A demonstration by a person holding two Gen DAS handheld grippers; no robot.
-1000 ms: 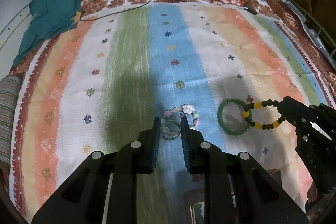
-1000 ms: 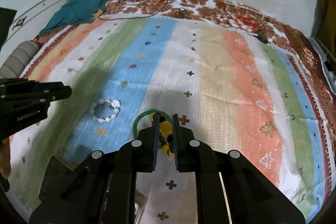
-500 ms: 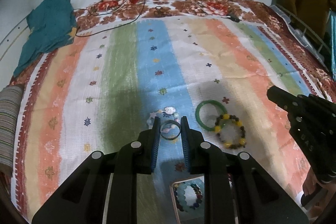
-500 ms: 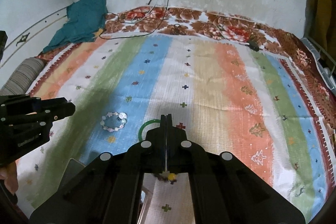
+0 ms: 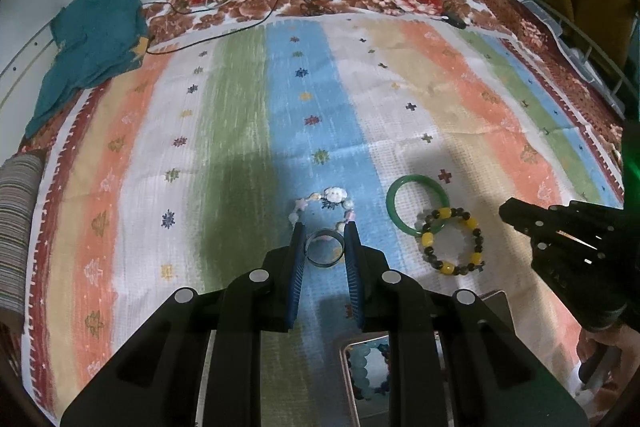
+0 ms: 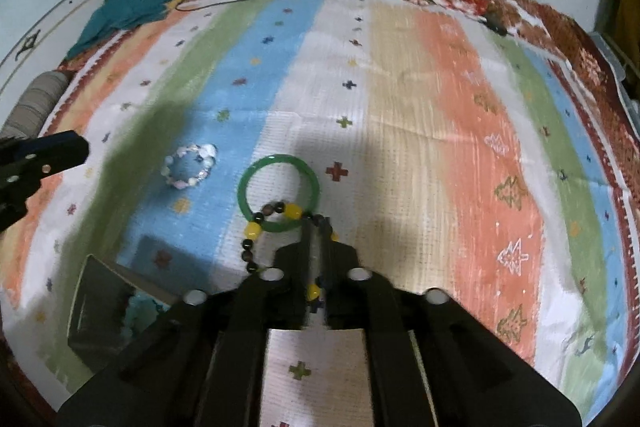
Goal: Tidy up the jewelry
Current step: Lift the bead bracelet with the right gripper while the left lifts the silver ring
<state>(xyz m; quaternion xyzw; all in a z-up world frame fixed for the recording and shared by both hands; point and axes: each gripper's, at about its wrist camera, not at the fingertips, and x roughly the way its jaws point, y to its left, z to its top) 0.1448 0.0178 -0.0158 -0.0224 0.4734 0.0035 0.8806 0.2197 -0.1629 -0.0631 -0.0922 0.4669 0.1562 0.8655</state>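
The left claw (image 5: 325, 247) clamps a clear ring (image 5: 324, 249) between its blue pads, low centre of its view. The right claw (image 6: 318, 227) has just been opening; its narrow gap straddles the yellow-and-dark bead bracelet (image 6: 276, 223), which overlaps the green bangle (image 6: 279, 192). A pale bead bracelet (image 6: 191, 165) lies to the left on the striped bedspread (image 6: 400, 131).

The right claw (image 6: 318, 227) covers part of the dark-and-yellow beaded bracelet (image 6: 256, 227). The open metal-rimmed box (image 5: 360, 379) is partly hidden behind the left claw (image 5: 325, 243), its contents indistinct.
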